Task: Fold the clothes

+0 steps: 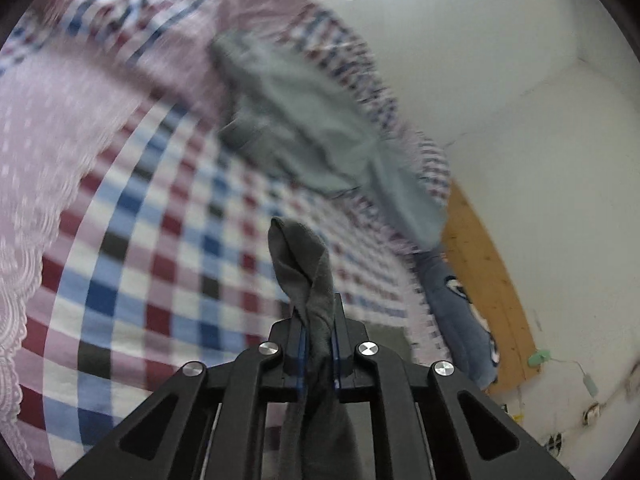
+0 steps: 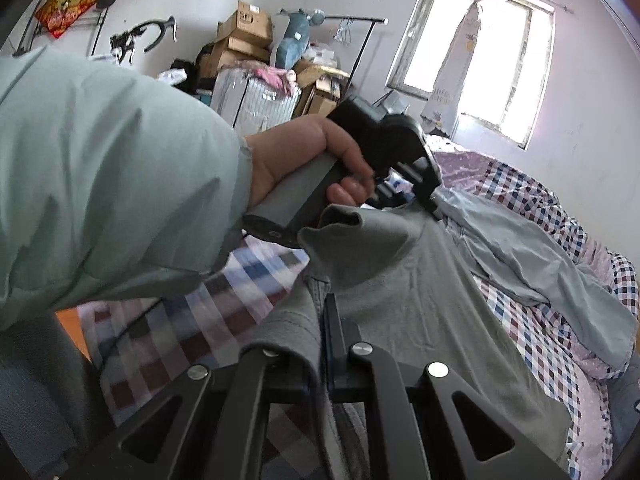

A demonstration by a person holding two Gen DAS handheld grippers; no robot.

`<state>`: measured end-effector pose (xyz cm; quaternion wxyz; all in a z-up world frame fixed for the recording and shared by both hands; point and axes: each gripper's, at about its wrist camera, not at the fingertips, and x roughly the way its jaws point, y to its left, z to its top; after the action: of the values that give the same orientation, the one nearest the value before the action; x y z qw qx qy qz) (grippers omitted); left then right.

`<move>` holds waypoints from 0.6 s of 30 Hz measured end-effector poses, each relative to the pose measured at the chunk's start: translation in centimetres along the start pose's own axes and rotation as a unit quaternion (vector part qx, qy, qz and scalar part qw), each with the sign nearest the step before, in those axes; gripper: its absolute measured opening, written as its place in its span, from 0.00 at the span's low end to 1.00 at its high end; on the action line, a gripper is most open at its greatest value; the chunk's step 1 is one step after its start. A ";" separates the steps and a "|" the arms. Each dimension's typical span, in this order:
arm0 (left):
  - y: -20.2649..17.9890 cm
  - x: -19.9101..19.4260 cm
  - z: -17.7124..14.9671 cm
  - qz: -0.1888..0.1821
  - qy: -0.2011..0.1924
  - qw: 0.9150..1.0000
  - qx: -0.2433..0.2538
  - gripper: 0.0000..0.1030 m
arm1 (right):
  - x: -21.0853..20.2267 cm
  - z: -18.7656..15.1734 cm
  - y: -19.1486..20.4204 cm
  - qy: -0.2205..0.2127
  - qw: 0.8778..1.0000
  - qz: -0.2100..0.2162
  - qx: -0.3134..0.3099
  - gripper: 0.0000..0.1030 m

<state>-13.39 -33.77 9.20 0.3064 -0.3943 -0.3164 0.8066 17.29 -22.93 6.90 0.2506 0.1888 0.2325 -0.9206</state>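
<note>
Both wrist views look closely down their tongs over the checked bedspread (image 1: 132, 264).

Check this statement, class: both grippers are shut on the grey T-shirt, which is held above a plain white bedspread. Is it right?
One detail is wrong. The bedspread is not plain white: it is checked in red, blue and white, as the left wrist view shows. The rest stands: the left gripper and the right gripper are each shut on the grey T-shirt, held above it.

Your grey shirt (image 2: 420, 280) lies over a bedspread (image 1: 160, 260) checked red, blue and white; your sleeve (image 2: 100, 180) is pale green; the claws (image 1: 318, 344) are black.
</note>
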 end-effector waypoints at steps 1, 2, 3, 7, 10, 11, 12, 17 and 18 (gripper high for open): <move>-0.4 -0.4 0.1 -0.003 -0.003 1.000 0.003 0.08 | -0.4 0.3 0.1 -0.006 1.000 -0.002 0.003 0.04; -0.6 -0.7 0.1 -0.004 -0.005 1.000 0.004 0.08 | -0.8 0.6 0.2 -0.012 1.000 -0.006 0.004 0.04; -0.5 -0.8 0.1 -0.003 -0.005 1.000 0.001 0.08 | -1.2 0.7 0.2 -0.016 1.000 -0.013 0.004 0.04; 0.5 0.0 -0.2 0.018 0.006 1.000 -0.021 0.08 | -1.7 0.4 -0.1 -0.002 0.999 -0.038 0.019 0.04; -0.5 0.7 -0.5 0.016 0.010 1.000 -0.021 0.08 | -2.5 0.0 -0.8 0.011 0.997 -0.062 0.040 0.04; -1.0 1.0 -0.5 0.012 0.010 1.000 -0.019 0.08 | -2.8 -0.1 -1.1 0.016 0.996 -0.069 0.047 0.04; -1.6 1.3 -0.6 0.008 0.011 1.000 -0.018 0.08 | -3.2 -0.4 -1.4 0.019 0.995 -0.078 0.055 0.04; -5.3 4.0 -0.9 -0.012 0.020 1.000 -0.011 0.08 | -5.6 -1.7 -3.5 0.033 0.988 -0.118 0.093 0.04; -6.1 4.7 -1.1 -0.014 0.023 1.000 -0.010 0.08 | -6.0 -2.1 -4.0 0.036 0.987 -0.123 0.101 0.04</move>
<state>-13.35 -26.28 11.14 0.3215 -0.4113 -0.3225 0.7896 20.41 -16.49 9.34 0.1062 0.2164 0.1687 -0.9557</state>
